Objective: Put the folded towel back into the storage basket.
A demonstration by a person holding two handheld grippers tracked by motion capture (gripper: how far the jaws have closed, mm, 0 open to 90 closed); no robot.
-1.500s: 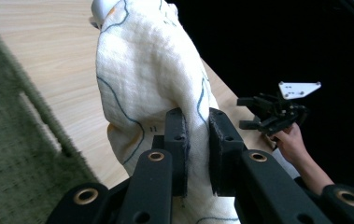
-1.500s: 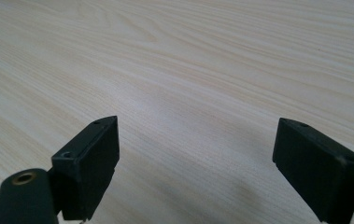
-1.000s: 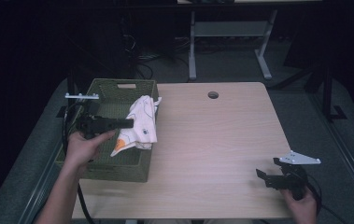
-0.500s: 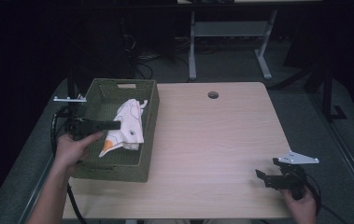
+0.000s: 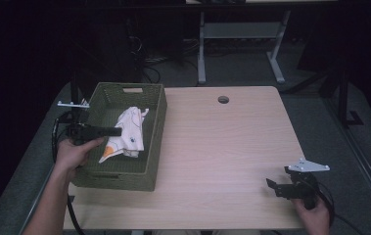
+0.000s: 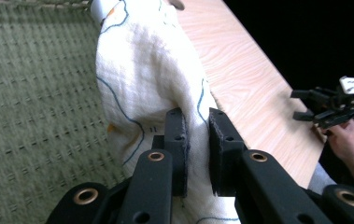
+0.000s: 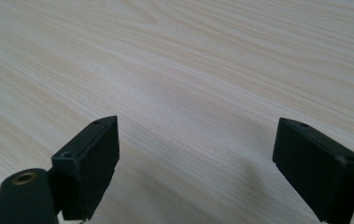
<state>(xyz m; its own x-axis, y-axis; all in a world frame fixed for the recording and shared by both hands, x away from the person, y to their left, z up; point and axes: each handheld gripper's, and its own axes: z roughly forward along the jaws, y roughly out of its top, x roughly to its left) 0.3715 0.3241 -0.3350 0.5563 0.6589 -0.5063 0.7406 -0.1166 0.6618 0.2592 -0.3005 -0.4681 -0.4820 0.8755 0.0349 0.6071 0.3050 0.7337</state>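
A white cloth (image 5: 126, 133) with blue lines and an orange patch lies inside the green woven basket (image 5: 156, 128) at the table's left. My left gripper (image 5: 116, 131) reaches over the basket's left wall and is shut on a fold of the cloth (image 6: 156, 79). In the left gripper view its fingers (image 6: 177, 140) pinch the fabric between them. My right gripper (image 5: 270, 185) rests low near the table's front right corner, open, with bare wood between its fingers (image 7: 90, 163). The left gripper view also catches that right gripper (image 6: 305, 107) far off.
A round cable hole (image 5: 223, 99) sits near the table's (image 5: 222, 156) far edge. Behind the table stand a white-legged frame (image 5: 242, 44) and cables on the dark floor. A broad stretch of bare wood lies between basket and right gripper.
The left gripper has drawn the cloth leftward and down, from over the basket's right rim to the inside of the basket. The right gripper has stayed put.
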